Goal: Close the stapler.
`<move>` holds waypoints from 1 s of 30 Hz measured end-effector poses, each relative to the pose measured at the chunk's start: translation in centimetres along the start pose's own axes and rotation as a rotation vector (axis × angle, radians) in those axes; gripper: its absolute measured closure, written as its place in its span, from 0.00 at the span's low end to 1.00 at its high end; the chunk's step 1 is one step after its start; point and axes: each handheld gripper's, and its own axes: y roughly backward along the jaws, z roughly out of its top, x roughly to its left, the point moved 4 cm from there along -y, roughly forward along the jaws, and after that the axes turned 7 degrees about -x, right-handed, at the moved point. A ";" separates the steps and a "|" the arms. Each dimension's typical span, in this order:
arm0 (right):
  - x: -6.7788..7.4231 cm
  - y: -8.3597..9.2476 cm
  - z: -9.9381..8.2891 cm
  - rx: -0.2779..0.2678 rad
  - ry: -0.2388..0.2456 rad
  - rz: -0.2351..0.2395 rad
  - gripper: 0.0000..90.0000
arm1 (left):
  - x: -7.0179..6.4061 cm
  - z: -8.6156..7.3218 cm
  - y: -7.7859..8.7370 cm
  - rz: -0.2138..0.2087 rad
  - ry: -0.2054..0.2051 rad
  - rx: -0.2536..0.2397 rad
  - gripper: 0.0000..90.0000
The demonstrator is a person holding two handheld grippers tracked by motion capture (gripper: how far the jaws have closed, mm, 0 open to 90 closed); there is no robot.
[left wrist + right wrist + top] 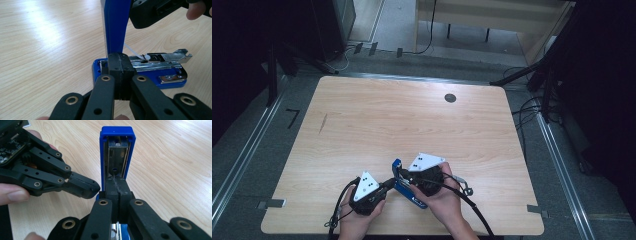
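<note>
Blue stapler (404,186) lay open near table's (412,120) front edge, lid swung upright, metal magazine exposed. We saw left gripper (119,65) fingers pressed together at stapler's hinge end; right gripper (117,185) fingers likewise together, against raised lid's base.

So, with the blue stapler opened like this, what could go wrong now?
1. The blue plastic stapler lid stands upright above the metal staple channel; if it slips from the tongs, it may snap down.
2. Both tongs, left and right, meet closely at the hinge, so they could knock each other.
3. The blue stapler base lies loose on the wooden table and may slide.
</note>
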 end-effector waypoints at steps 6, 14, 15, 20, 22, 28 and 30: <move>0.0 0.5 -0.4 -0.013 -0.015 0.002 1.00 | -0.5 -0.2 -0.4 -0.017 -0.006 0.011 1.00; 0.1 0.5 -0.4 -0.020 -0.017 -0.003 1.00 | -1.7 -0.5 -0.9 -0.050 -0.033 0.027 1.00; 0.1 0.5 -0.4 -0.021 -0.019 -0.004 1.00 | -1.8 -0.5 -1.0 -0.054 -0.034 0.028 1.00; 0.1 0.8 -0.3 -0.032 -0.020 -0.004 1.00 | -2.5 -0.7 -1.5 -0.068 -0.055 0.041 1.00; 0.1 1.0 -0.3 -0.039 -0.019 -0.007 1.00 | -2.6 -0.7 -1.7 -0.070 -0.060 0.048 1.00; -0.2 1.9 -0.4 -0.056 -0.028 -0.009 1.00 | -3.1 -0.8 -1.9 -0.094 -0.080 0.075 1.00; -0.4 2.1 -0.4 -0.059 -0.036 -0.015 1.00 | -3.3 -0.9 -2.0 -0.098 -0.084 0.090 1.00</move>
